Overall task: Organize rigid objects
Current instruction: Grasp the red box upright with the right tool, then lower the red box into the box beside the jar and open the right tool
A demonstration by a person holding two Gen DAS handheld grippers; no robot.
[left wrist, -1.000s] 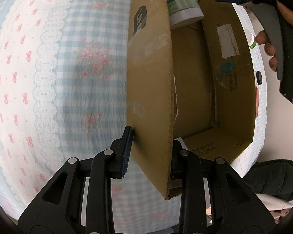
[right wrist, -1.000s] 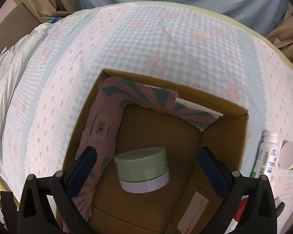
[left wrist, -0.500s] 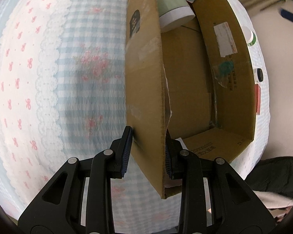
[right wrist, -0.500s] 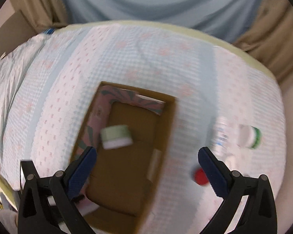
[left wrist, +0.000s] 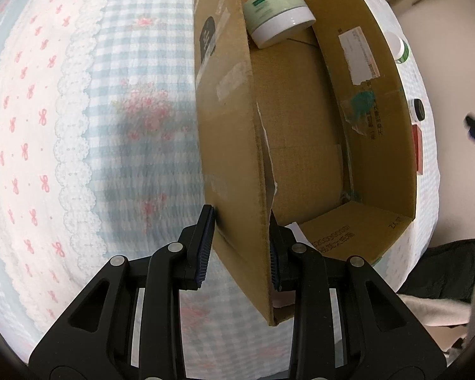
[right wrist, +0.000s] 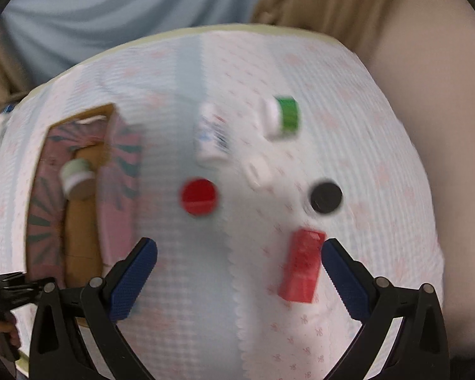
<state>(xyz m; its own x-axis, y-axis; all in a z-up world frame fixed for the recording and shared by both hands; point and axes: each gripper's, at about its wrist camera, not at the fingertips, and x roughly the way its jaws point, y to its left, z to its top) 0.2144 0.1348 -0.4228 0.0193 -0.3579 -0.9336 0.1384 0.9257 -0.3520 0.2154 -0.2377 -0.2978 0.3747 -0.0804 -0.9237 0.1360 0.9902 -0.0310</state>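
Note:
My left gripper (left wrist: 240, 247) is shut on the left wall of an open cardboard box (left wrist: 228, 126) that stands on the bed. Inside the box a pale green jar (left wrist: 278, 15) with a white base rests at the far end. My right gripper (right wrist: 237, 272) hangs open above the bedspread, right of the box (right wrist: 79, 209), with nothing held. In its blurred view lie a red box (right wrist: 302, 266) close to the right finger, a red cap (right wrist: 199, 196), a black cap (right wrist: 326, 197), a white bottle (right wrist: 212, 136) and a white-and-green jar (right wrist: 280, 117).
The bedspread (left wrist: 79, 126) is checked blue and white with pink bows. Its right edge (right wrist: 427, 205) drops to a beige floor close beside the loose items. A pink patterned flap (right wrist: 120, 171) lines the box. A small white piece (right wrist: 258, 172) lies among the items.
My right gripper has left the box, risen and swung right over the loose items, still open. The left gripper has kept its hold on the box wall.

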